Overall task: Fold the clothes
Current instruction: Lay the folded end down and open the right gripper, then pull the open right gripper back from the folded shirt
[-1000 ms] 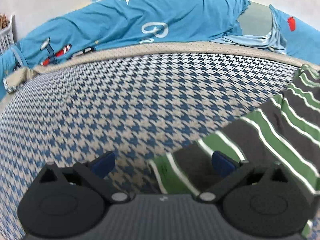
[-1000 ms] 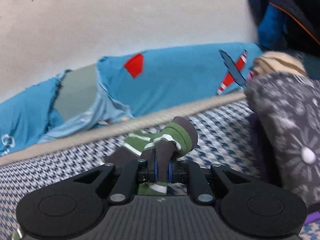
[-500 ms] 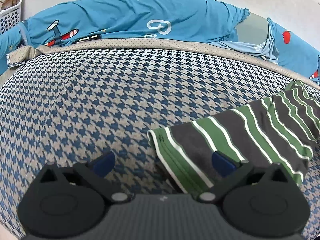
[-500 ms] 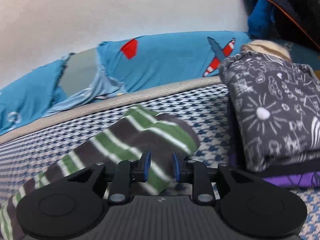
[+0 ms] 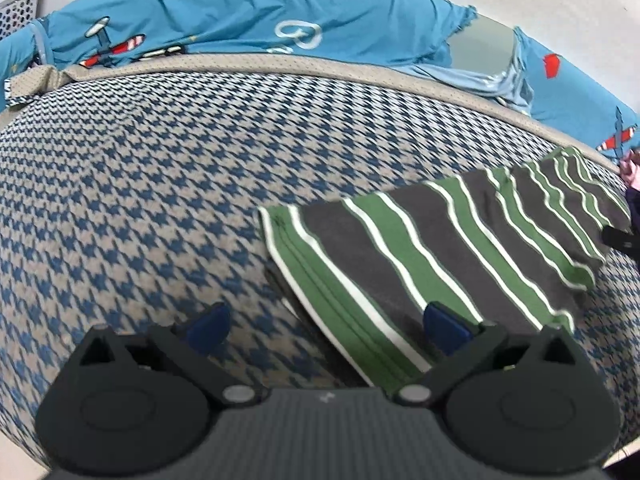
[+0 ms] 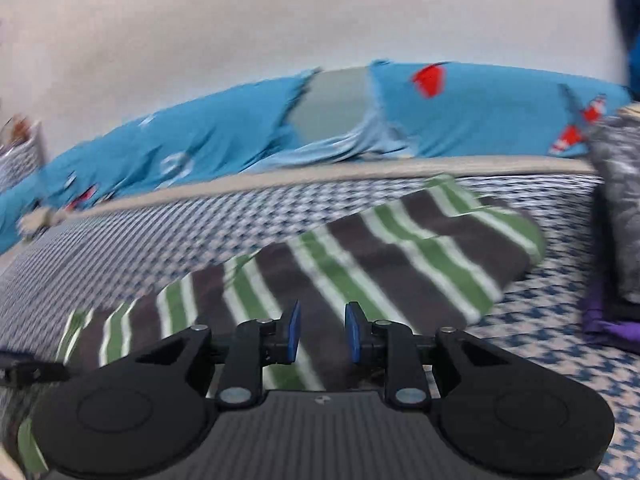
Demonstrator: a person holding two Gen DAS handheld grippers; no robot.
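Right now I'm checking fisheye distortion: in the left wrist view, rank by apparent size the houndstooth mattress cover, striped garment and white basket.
1. Houndstooth mattress cover, filling most of the frame.
2. Green, grey and white striped garment, enlarged by nearness.
3. White basket, a far, cropped corner, so its true size is unsure.

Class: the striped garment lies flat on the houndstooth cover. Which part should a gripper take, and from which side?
Probably the hemmed short edge of the striped garment, nearest the left gripper. It is a free, doubled edge with bare houndstooth cover beside it, so come in low from that open side, one finger under.
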